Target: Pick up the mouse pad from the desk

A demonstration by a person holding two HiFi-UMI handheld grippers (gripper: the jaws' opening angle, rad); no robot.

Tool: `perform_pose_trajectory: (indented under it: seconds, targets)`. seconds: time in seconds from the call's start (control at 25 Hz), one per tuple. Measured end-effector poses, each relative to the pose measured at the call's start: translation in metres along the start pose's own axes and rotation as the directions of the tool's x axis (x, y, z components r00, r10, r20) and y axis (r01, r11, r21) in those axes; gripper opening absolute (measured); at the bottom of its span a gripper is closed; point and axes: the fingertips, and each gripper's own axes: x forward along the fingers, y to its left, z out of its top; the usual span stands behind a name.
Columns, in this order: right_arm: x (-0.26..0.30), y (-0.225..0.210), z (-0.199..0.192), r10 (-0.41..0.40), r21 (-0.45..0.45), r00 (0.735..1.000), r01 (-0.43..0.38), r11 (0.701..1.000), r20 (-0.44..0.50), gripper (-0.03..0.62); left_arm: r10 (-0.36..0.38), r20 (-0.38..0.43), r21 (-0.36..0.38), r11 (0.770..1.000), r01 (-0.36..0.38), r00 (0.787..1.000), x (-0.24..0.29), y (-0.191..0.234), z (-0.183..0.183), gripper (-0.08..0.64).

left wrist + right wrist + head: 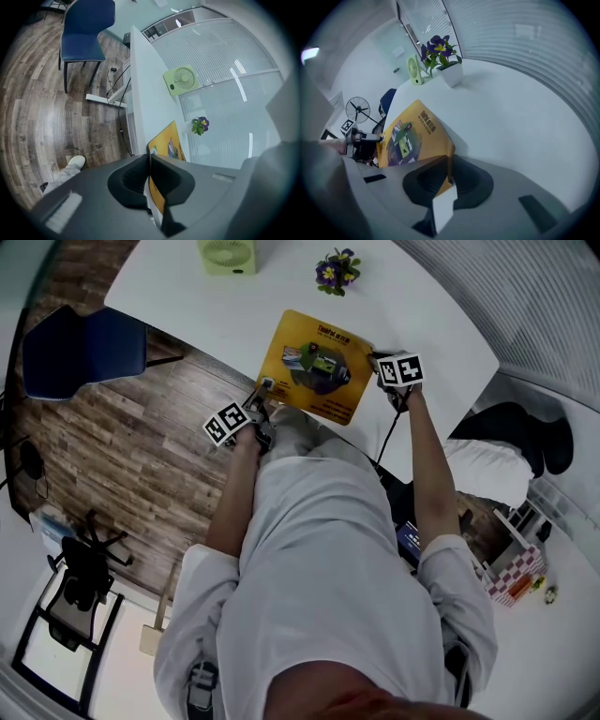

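At the white desk's [422, 315] near edge, your left gripper [150, 164] and right gripper [449, 168] each clamp a near corner of the yellow mouse pad [314, 367], its far side seemingly on the desktop: grasp made, lift remaining.

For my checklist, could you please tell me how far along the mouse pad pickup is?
Done: left gripper and right gripper are shut on near corners of the mouse pad. In hand: the right corner looks raised. Left: lifting it clear of the desk, where its far end seems to rest.
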Motion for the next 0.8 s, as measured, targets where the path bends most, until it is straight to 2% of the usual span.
perform_pose_trajectory:
  seconds: [0.48, 0.8]
  targets:
    - [-0.02, 0.008, 0.006, 0.119, 0.116, 0.988, -0.13, 0.985, 0.099, 0.031, -0.062, 0.012, 0.01, 0.998, 0.062, 0.998, -0.011, -0.022, 0.003, 0.002]
    - [-0.043, 0.02, 0.012, 0.193, 0.181, 0.966, -0.224, 0.958, 0.171, 0.031, -0.134, 0.007, 0.001, 0.991, 0.134, 0.991, -0.025, -0.047, 0.007, 0.002]
